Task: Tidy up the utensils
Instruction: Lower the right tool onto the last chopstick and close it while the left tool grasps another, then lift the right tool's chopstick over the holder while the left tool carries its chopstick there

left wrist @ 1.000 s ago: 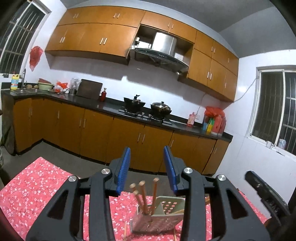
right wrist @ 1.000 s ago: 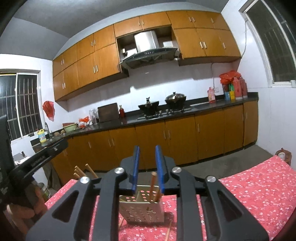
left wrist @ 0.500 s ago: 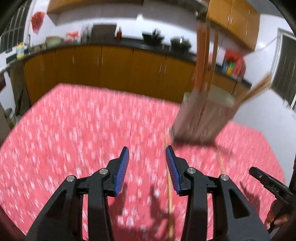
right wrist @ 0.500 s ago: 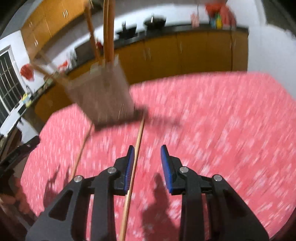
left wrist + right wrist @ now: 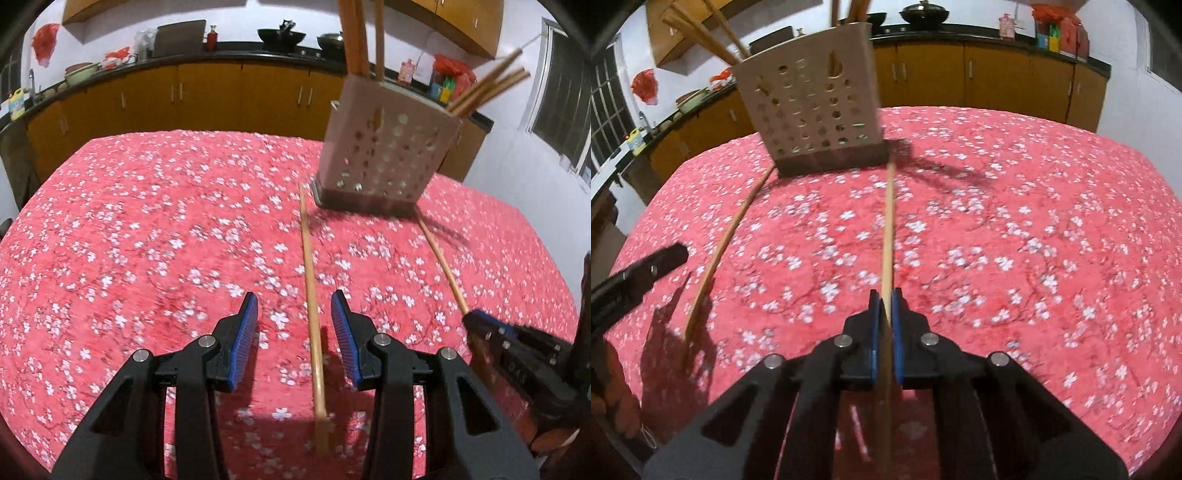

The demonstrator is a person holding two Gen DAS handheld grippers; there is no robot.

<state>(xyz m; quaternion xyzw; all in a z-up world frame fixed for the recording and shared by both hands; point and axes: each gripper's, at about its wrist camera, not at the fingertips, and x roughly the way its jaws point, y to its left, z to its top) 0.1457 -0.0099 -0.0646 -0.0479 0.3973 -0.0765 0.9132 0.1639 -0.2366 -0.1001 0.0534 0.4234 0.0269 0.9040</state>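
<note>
Right tool clenched on chopstick lying on red floral tabletop; far tip of chopstick near base of perforated holder.

Left tool released, jaws wide, second chopstick on tabletop between them, nearer right jaw, untouched.

Holder upright, more chopsticks inside.

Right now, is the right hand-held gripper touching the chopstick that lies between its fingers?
Touching. The right wrist view shows the right hand-held gripper with both blue pads pressed against the chopstick, no gap on either side.
</note>
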